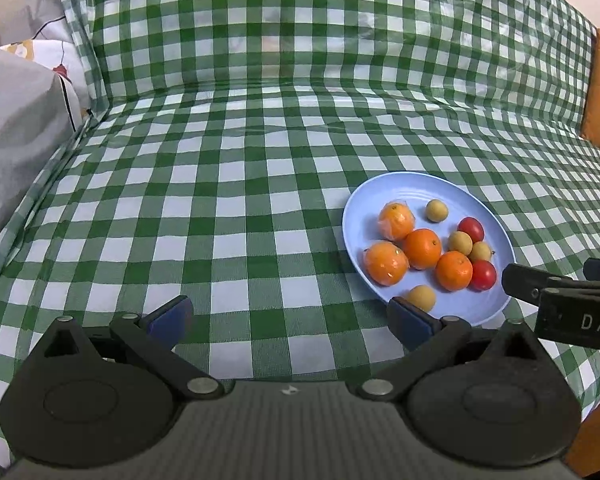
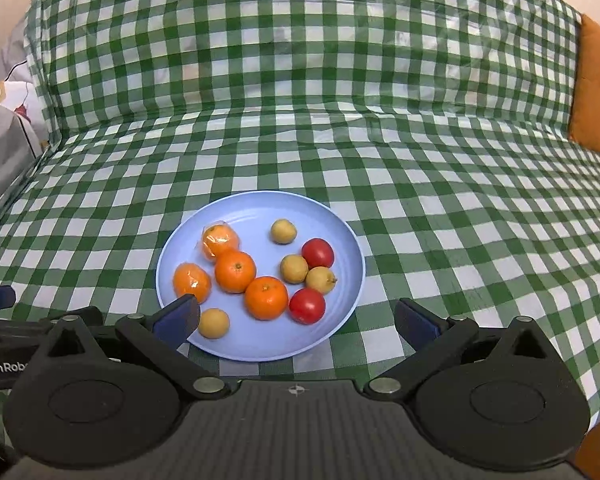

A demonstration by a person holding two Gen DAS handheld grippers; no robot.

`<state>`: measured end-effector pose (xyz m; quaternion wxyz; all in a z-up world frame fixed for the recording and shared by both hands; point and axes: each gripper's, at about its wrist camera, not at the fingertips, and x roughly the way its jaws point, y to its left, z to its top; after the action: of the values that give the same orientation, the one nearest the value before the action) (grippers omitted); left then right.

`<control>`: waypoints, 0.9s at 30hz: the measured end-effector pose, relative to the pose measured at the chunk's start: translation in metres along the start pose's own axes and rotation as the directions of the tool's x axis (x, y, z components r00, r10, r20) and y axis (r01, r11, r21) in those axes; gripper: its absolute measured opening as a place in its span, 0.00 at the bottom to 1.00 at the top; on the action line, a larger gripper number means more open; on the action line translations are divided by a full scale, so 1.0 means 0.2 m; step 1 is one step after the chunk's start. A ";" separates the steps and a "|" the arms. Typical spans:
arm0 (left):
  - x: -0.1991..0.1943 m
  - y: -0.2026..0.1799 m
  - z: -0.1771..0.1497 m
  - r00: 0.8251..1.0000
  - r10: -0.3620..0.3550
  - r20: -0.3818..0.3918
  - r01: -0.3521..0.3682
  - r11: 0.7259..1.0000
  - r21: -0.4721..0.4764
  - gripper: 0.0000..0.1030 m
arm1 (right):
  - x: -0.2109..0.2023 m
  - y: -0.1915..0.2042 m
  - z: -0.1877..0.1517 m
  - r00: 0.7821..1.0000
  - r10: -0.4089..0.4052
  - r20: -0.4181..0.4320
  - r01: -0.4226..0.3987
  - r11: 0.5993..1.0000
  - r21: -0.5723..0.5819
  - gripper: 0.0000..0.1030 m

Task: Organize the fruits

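Observation:
A light blue plate [image 2: 260,210] lies on the green checked cloth and holds several oranges [image 2: 235,271], two of them in clear wrap [image 2: 219,240], two red tomatoes [image 2: 307,305] and several small tan fruits [image 2: 283,231]. The plate also shows in the left wrist view [image 1: 404,188], with oranges [image 1: 422,249] and tomatoes [image 1: 483,275] on it. My right gripper [image 2: 296,320] is open and empty, just before the plate's near rim. My left gripper [image 1: 290,316] is open and empty, left of the plate; its right finger overlaps the near rim.
The green checked cloth [image 1: 240,200] covers the seat and rises up the back. An orange cushion [image 2: 596,92] is at the far right. Grey and patterned bedding [image 1: 16,128] lies at the left. The right gripper's body [image 1: 560,304] juts in beside the plate.

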<state>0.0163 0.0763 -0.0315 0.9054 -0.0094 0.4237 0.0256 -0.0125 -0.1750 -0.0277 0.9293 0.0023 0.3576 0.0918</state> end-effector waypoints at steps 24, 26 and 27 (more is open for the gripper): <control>0.04 -0.05 0.04 0.999 -0.045 -0.003 0.045 0.999 0.021 1.00 | 0.02 -0.03 0.01 1.000 -0.005 -0.011 0.005 1.000 0.016 0.99; 0.06 -0.06 0.05 0.999 -0.049 -0.006 0.050 0.998 0.027 1.00 | 0.03 -0.03 0.01 1.000 -0.013 -0.013 0.013 1.000 0.020 0.99; 0.07 -0.07 0.06 0.999 -0.050 -0.007 0.050 0.998 0.032 1.00 | 0.03 -0.04 0.01 1.000 -0.015 -0.012 0.016 1.000 0.021 0.99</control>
<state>0.0351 0.0635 -0.0340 0.9044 -0.0053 0.4266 -0.0038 -0.0049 -0.1810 -0.0309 0.9277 0.0089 0.3643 0.0808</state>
